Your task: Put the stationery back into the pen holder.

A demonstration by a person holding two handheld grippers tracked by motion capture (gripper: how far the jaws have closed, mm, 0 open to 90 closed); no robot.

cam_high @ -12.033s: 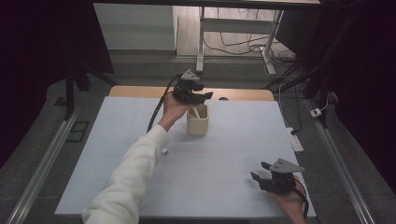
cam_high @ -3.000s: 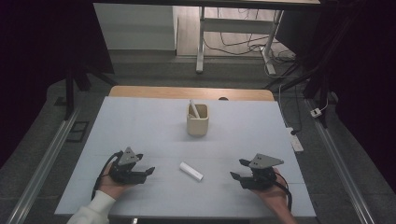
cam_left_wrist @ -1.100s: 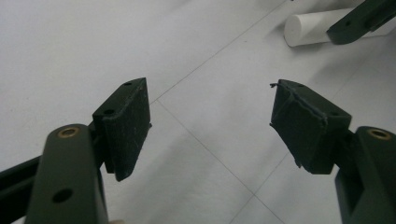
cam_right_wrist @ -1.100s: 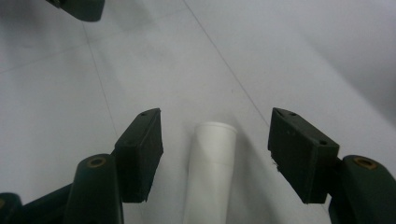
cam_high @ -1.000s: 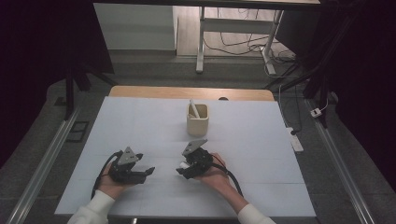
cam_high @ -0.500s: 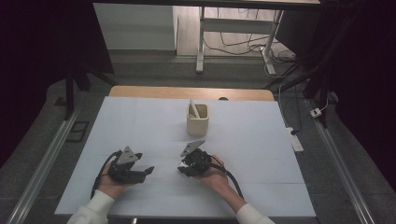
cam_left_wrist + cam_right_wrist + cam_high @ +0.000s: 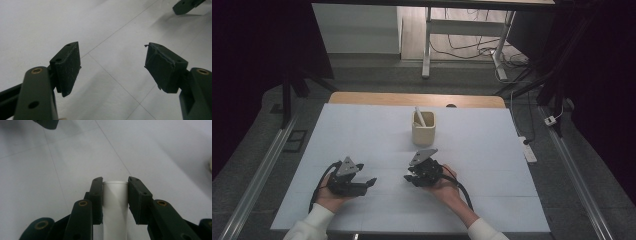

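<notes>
A smooth white tube (image 7: 115,205) is lying on the counter (image 7: 362,130), its long axis running along the right hand-held gripper (image 7: 115,185), whose jaws have just been closing and are now clamping it by its sides. Three seconds ago it was lying free between the hands. The left hand-held gripper (image 7: 112,65) is resting released, matte black pads apart. A beige cup (image 7: 423,130) is standing beyond.
</notes>
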